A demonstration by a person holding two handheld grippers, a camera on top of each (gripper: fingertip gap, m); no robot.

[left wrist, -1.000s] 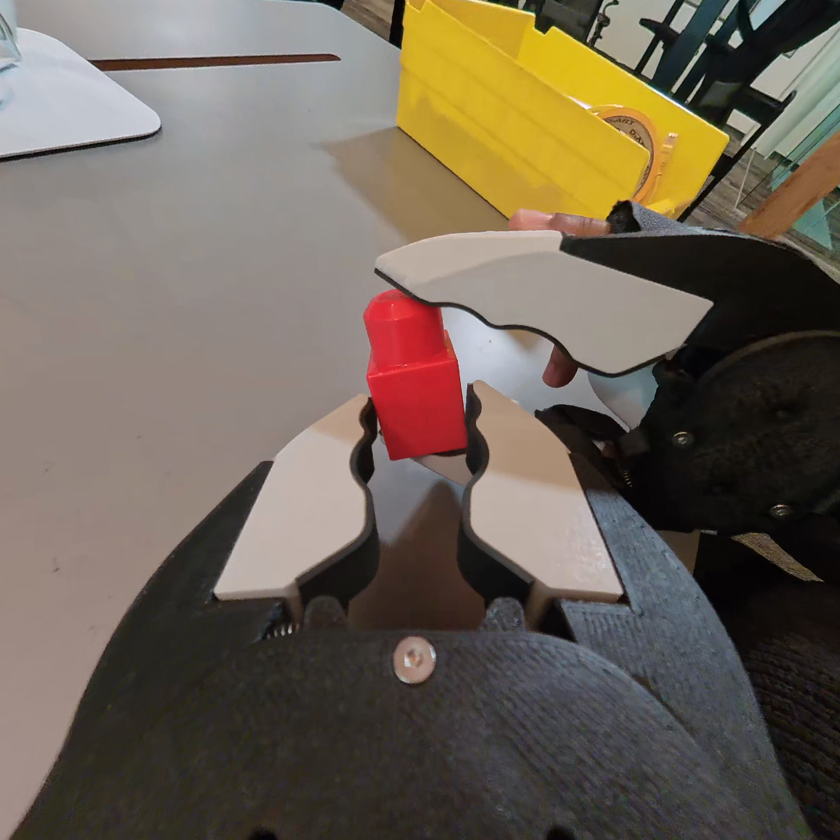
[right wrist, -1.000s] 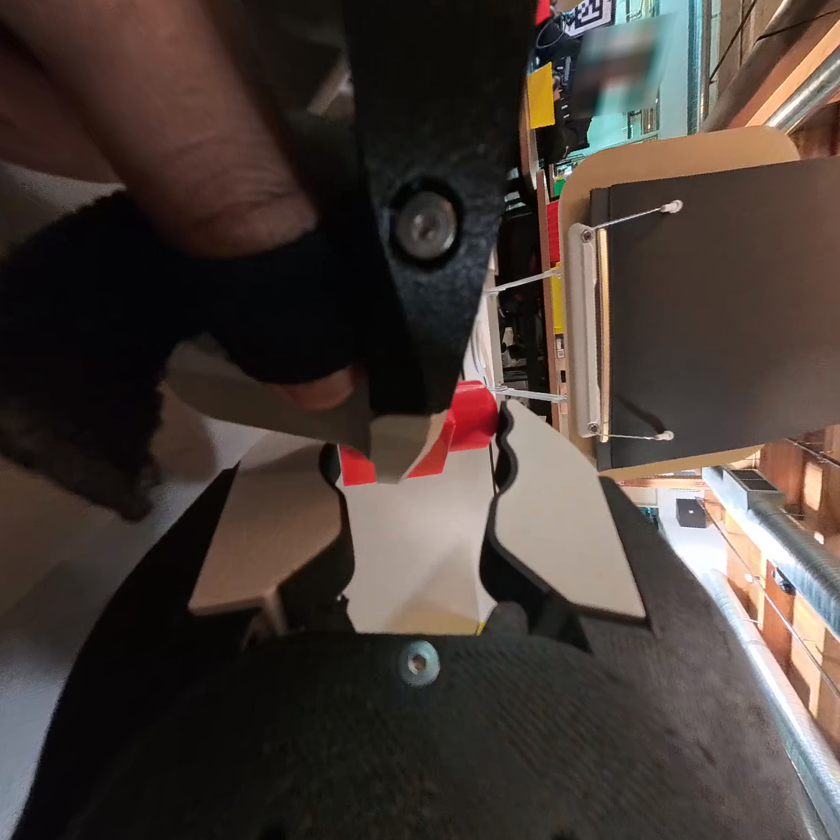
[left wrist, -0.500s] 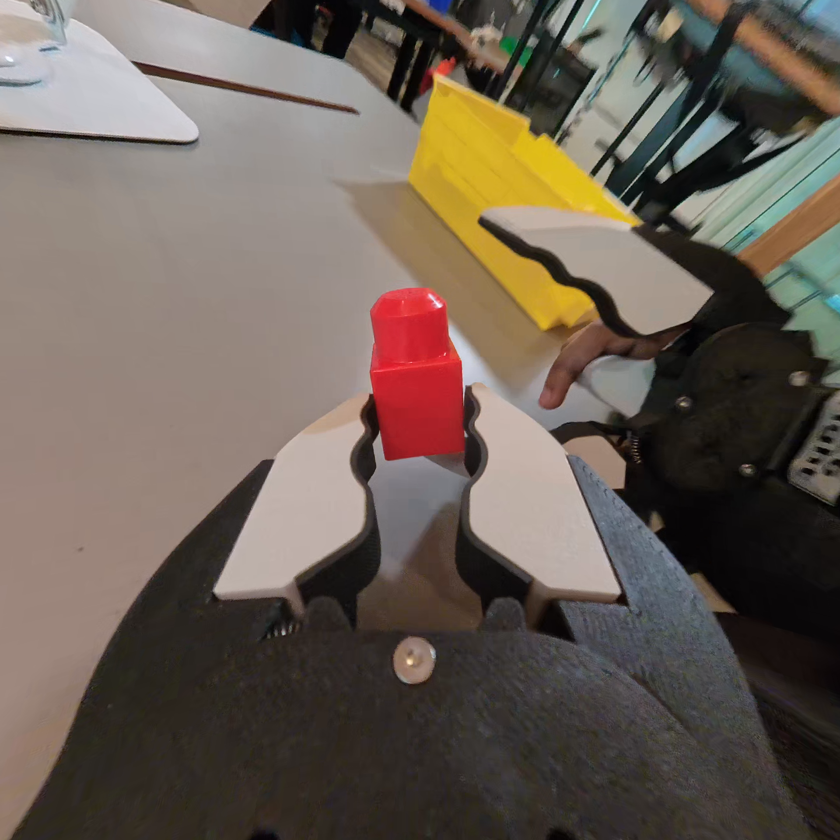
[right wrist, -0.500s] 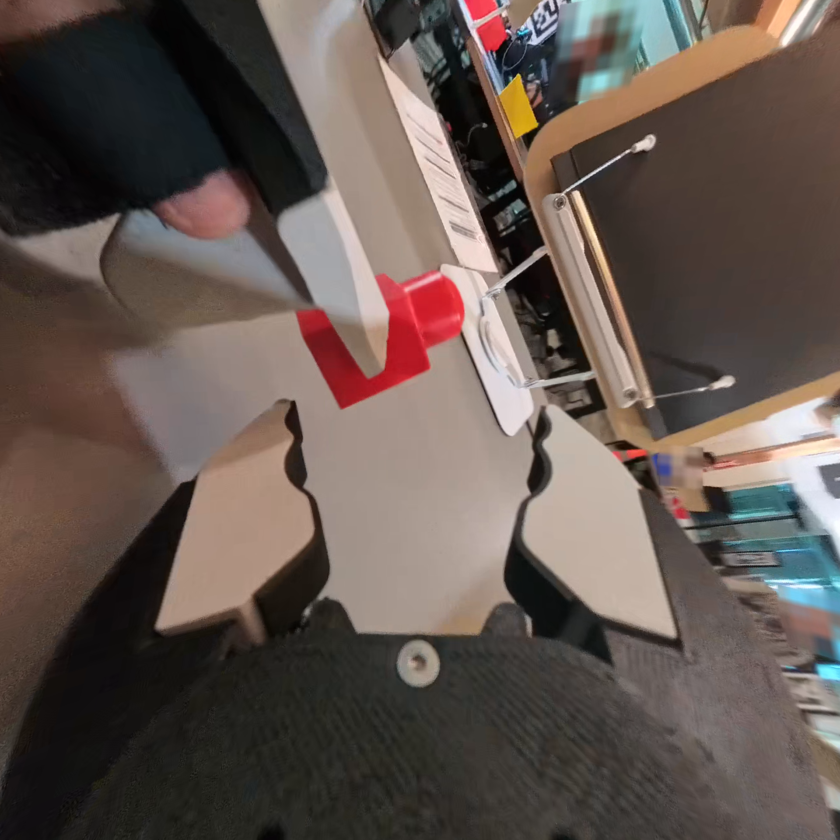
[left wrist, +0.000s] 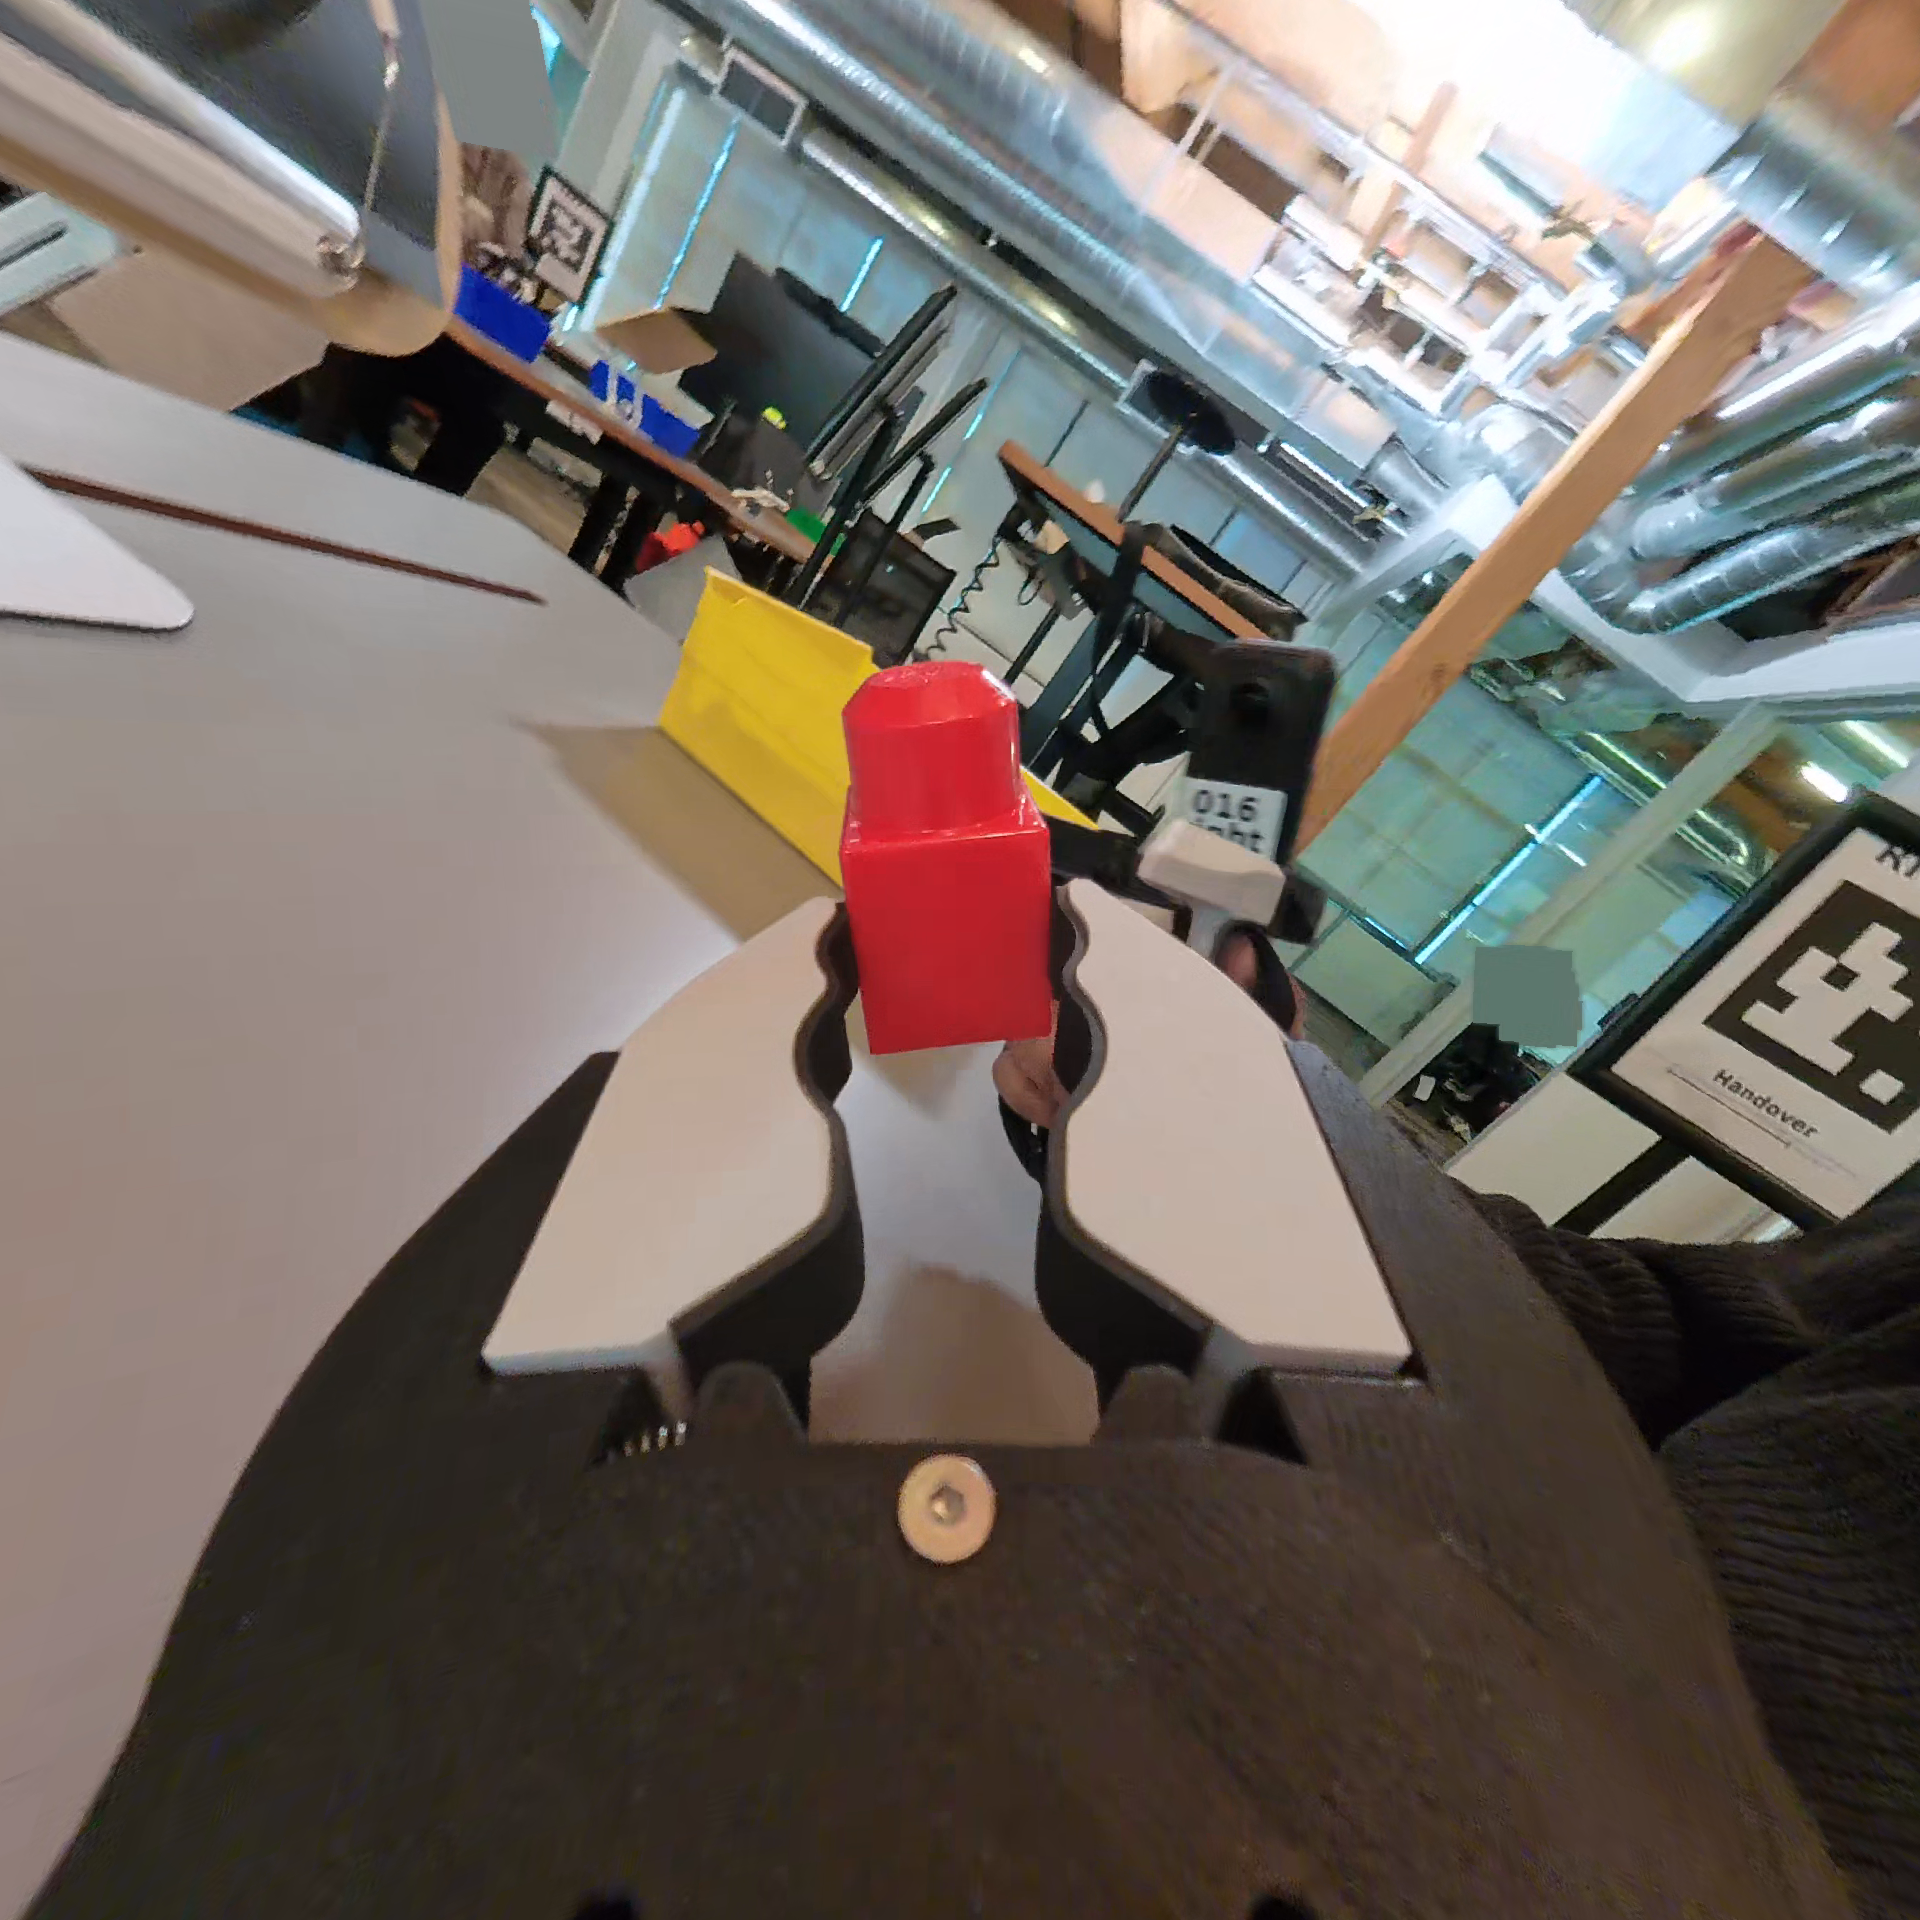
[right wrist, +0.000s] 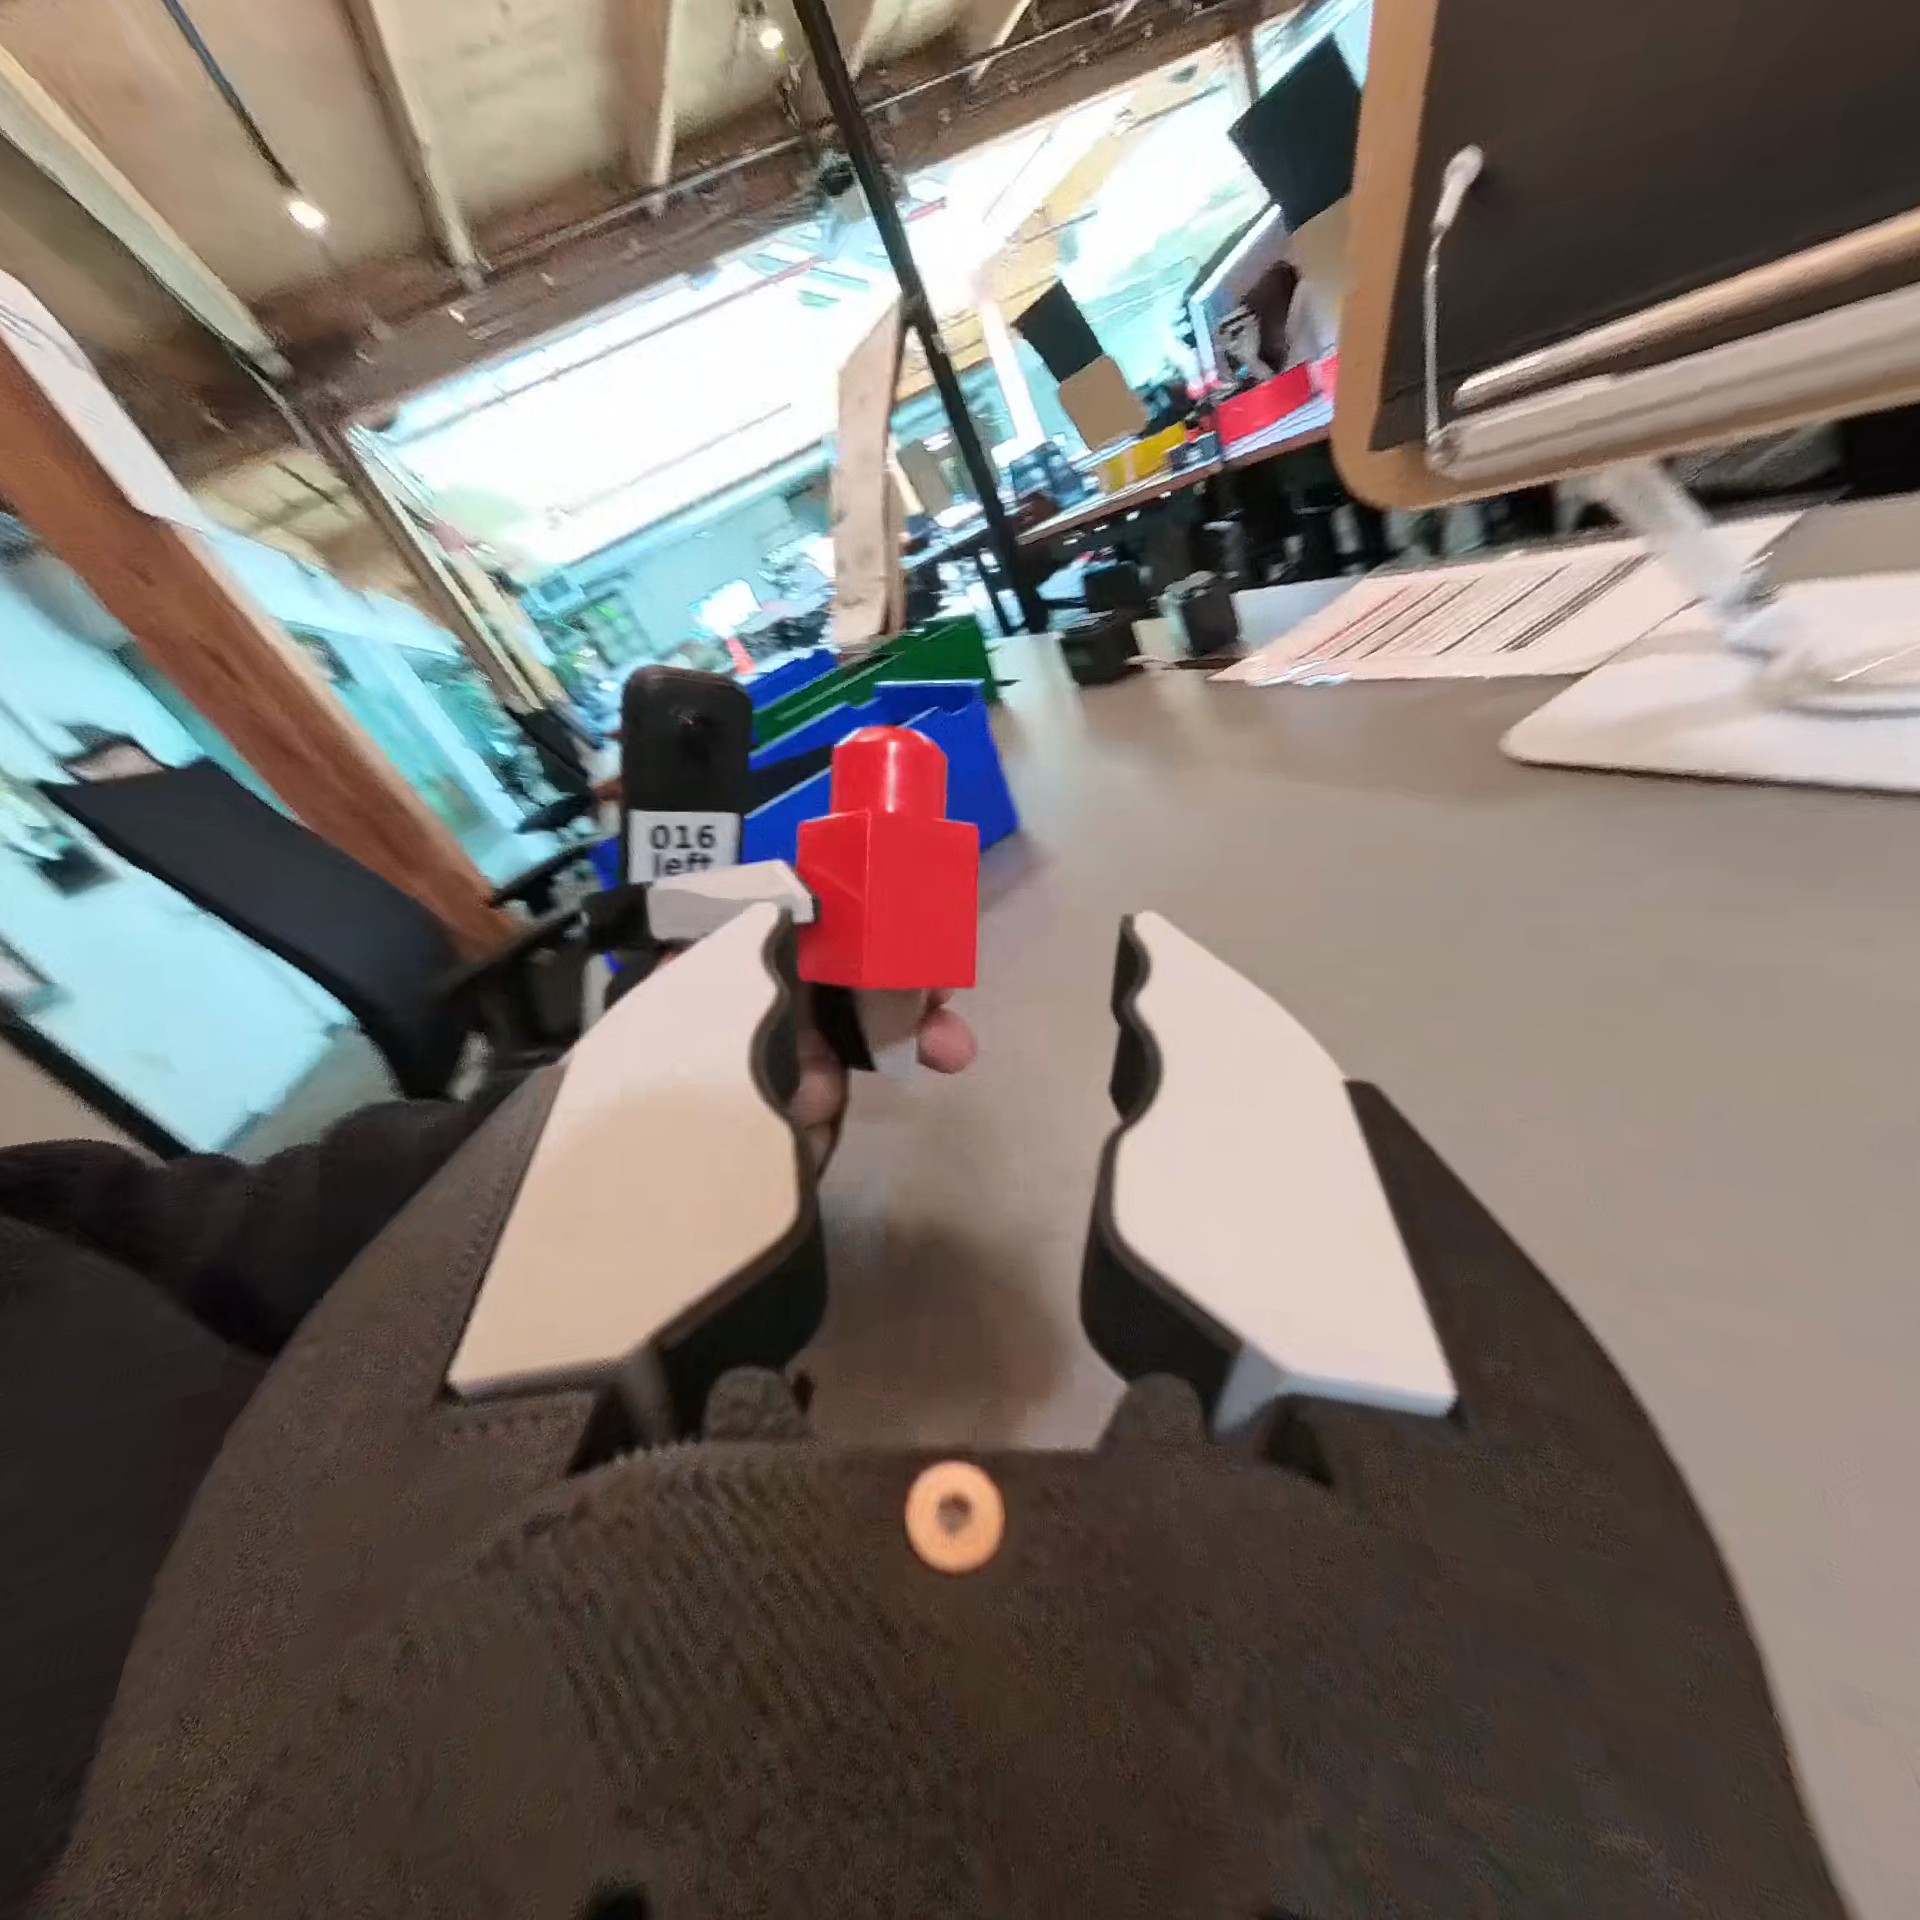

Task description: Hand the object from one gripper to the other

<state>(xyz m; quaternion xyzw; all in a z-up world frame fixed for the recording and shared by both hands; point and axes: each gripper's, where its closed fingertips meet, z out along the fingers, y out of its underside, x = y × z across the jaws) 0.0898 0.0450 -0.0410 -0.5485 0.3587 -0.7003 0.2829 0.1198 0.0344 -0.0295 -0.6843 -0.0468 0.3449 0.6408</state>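
The left tool (left wrist: 951, 961) now clamps the red block (left wrist: 940, 894) alone, the right tool (right wrist: 951, 961) having let go and spread open, so the handover looks done.

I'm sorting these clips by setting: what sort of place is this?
Most likely an open-plan workshop or lab office, not a home: exposed metal ducts under a bare ceiling, rows of work tables behind, plastic parts bins on the grey table, and a printed marker sign.

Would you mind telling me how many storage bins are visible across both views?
3, perhaps more hidden: a yellow bin on the table behind the red block; a blue bin and a green bin behind it.
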